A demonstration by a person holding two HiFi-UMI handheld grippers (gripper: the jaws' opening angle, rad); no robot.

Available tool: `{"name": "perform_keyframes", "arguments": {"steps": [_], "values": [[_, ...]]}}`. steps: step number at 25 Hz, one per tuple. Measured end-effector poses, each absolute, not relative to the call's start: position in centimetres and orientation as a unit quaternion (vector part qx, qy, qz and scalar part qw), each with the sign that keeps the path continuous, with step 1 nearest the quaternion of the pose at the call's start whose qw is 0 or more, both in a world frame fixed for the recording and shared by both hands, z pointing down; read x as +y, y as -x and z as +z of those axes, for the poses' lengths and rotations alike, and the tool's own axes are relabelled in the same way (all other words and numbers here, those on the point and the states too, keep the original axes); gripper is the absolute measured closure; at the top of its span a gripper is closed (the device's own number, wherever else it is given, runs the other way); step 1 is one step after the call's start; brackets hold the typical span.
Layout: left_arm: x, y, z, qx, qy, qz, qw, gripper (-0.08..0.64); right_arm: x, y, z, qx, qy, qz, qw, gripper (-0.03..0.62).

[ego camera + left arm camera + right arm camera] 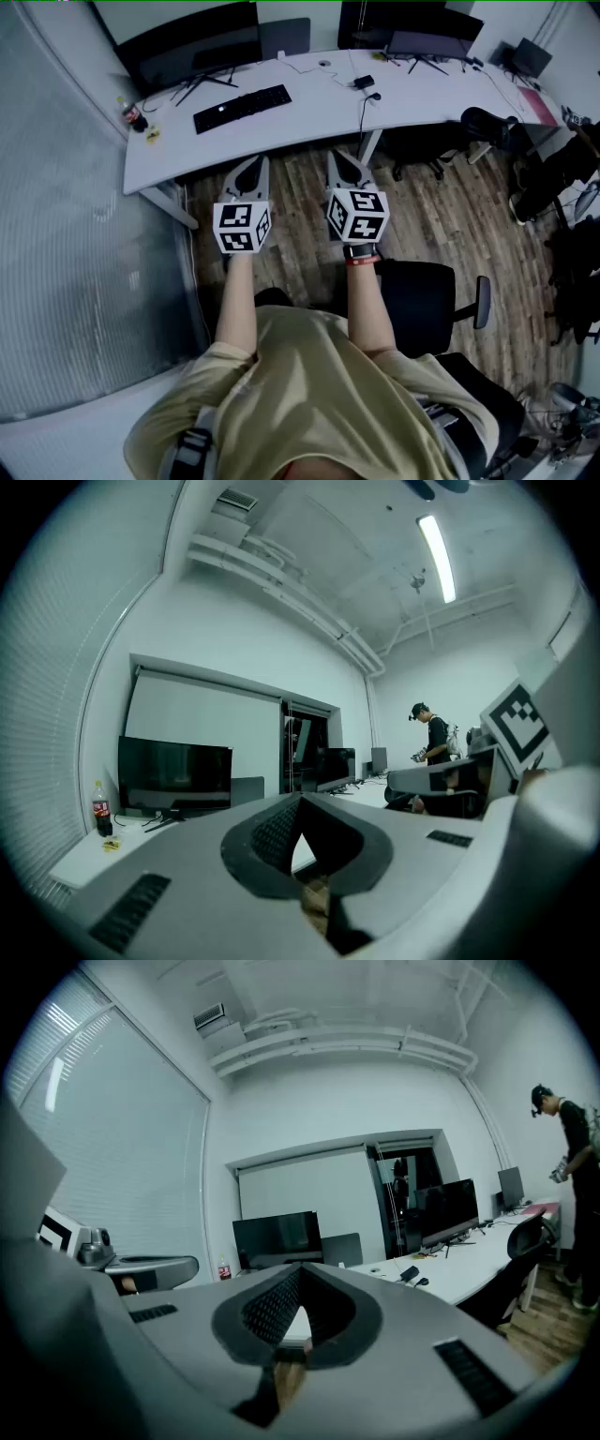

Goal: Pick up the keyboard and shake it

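Wood flooring [441, 216] lies under both grippers, and a long white desk [309, 112] runs across just ahead of their tips. A dark monitor [187, 52] stands at the desk's back edge, ahead and to the left of the left gripper [249, 169]. The black keyboard [242, 108] lies flat on the desk between that monitor and the left gripper, well apart from its tip and farther still from the right gripper [345, 167]. A small bottle [131, 114] stands farther left of the keyboard.

Both grippers have their jaws pressed together with nothing between them, side by side and pointing at the desk. The step in hand looks like the approach. To do it well, both should likely move forward and left, and the jaws should part before they reach the keyboard. One gripper on each short end should give a level lift and keep the keyboard from swinging when shaken. Whether a cable trails from the keyboard cannot be told, so the lift should start gently.
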State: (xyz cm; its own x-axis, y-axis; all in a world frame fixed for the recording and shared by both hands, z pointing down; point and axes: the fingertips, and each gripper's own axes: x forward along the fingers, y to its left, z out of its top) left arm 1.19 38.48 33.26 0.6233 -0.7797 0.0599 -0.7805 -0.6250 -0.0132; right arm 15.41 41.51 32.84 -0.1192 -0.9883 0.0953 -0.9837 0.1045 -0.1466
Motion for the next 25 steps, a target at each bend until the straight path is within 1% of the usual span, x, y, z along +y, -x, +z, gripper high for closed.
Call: {"name": "perform_keyframes", "arguments": {"steps": [6, 12, 25], "values": [[36.6, -0.1, 33.4, -0.433, -0.901, 0.031, 0.013, 0.543, 39.1, -14.2, 32.9, 0.75, 0.654, -0.096, 0.014, 0.571], [31.4, 1.8, 33.9, -0.439, -0.898, 0.027, 0.02, 0.543, 33.5, -13.6, 33.8, 0.734, 0.662, -0.142, 0.048, 0.572], [14.0, 7.9, 34.2, -0.45, -0.892, 0.015, 0.041, 0.543, 16.5, -6.5, 33.7, 0.75, 0.643, -0.153, 0.016, 0.571]]}}
